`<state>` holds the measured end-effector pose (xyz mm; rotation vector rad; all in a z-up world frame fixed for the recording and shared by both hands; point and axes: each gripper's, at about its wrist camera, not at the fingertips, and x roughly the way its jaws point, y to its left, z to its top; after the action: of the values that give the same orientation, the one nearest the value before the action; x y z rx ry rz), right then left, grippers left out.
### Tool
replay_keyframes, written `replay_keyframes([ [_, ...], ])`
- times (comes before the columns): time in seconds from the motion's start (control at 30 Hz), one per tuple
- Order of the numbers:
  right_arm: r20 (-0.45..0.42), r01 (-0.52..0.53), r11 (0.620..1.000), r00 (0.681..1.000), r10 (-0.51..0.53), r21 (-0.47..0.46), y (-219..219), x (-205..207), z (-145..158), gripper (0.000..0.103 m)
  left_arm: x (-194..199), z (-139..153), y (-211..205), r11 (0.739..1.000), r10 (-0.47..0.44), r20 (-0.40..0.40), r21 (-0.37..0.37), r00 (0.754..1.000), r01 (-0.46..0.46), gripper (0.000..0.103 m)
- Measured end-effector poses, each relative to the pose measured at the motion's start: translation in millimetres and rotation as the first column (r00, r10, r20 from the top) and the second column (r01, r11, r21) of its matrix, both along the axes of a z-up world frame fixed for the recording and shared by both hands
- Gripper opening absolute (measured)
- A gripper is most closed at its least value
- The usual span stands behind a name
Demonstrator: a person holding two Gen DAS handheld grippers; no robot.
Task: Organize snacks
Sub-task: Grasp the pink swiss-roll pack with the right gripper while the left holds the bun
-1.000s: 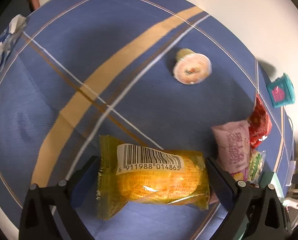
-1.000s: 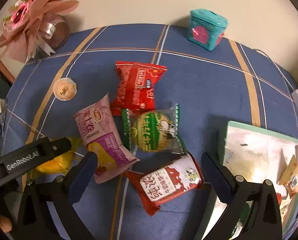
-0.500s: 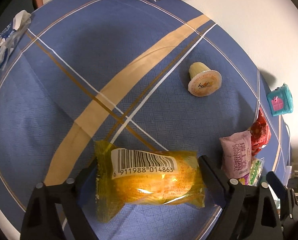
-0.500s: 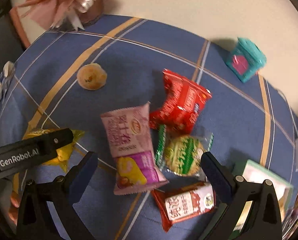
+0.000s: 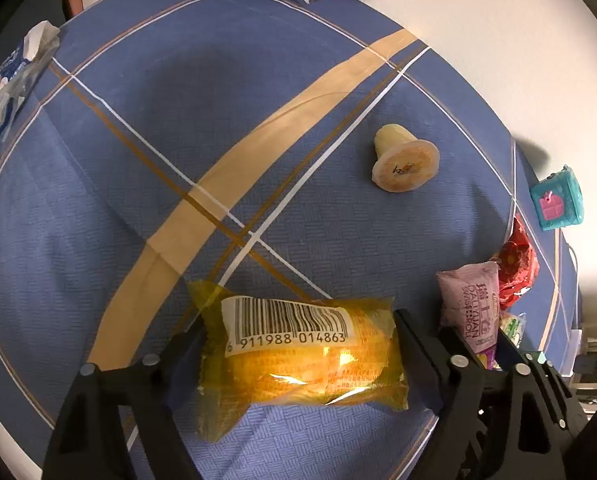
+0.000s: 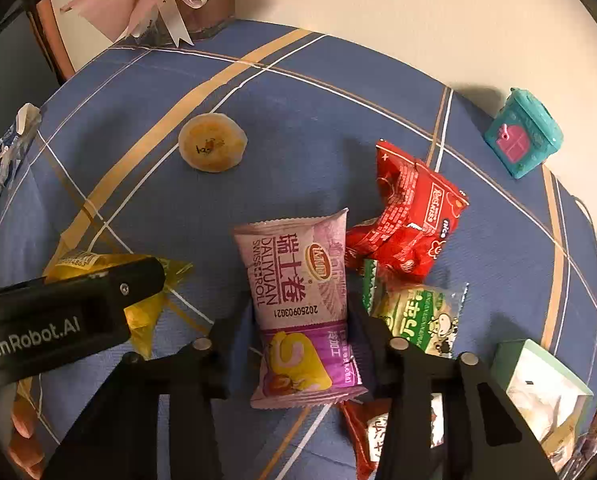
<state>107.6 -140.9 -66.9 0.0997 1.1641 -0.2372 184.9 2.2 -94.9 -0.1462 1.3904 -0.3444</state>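
- The left gripper point(image 5: 300, 354) has just been closing on the yellow packet point(image 5: 298, 364), barcode up; both fingers now touch its short ends
- The right gripper point(image 6: 300, 336) has just been closing too; its jaws stand narrow and pinch the pink Swiss roll packet point(image 6: 298, 292) at its sides
- Landmark: the pink Swiss roll packet. The red packet point(image 6: 410, 220) touches its right edge; the green packet point(image 6: 418, 316) lies just right of it, against the right finger
- A red-and-white packet point(image 6: 372, 432) lies partly under the gripper, below the pink one
- The jelly cup point(image 6: 212, 142) lies well up-left of it, with bare blue tablecloth point(image 6: 298, 112) around
- The teal box point(image 6: 522, 136) sits far up-right, at the cloth's edge by the wall
- The open storage box point(image 6: 538, 392) is at the lower right edge
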Motion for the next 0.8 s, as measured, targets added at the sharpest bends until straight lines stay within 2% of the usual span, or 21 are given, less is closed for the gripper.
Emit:
replay_keyframes([
  [0.23,0.059,0.025,0.997,0.998,-0.030,0.072,-5.2,-15.2,11.3,0.038,-4.3,15.8,-2.0,1.000,-0.011,0.018,-0.022,1.000,0.012,0.080],
  [0.4,0.129,0.054,0.992,0.989,-0.069,0.117,-10.0,-30.8,29.0,0.038,-12.1,36.5,-0.9,1.000,-0.014,0.070,-0.026,0.997,0.015,0.080],
  [0.53,0.160,0.083,0.988,0.982,-0.103,0.130,-14.9,-45.7,39.4,0.038,-23.1,60.9,9.1,1.000,-0.017,0.108,-0.021,0.994,0.019,0.080],
  [0.8,0.211,0.164,0.977,0.959,-0.190,0.136,-44.1,-85.3,64.1,0.038,-52.1,95.3,-3.1,0.998,-0.055,0.180,-0.018,0.982,0.059,0.080],
])
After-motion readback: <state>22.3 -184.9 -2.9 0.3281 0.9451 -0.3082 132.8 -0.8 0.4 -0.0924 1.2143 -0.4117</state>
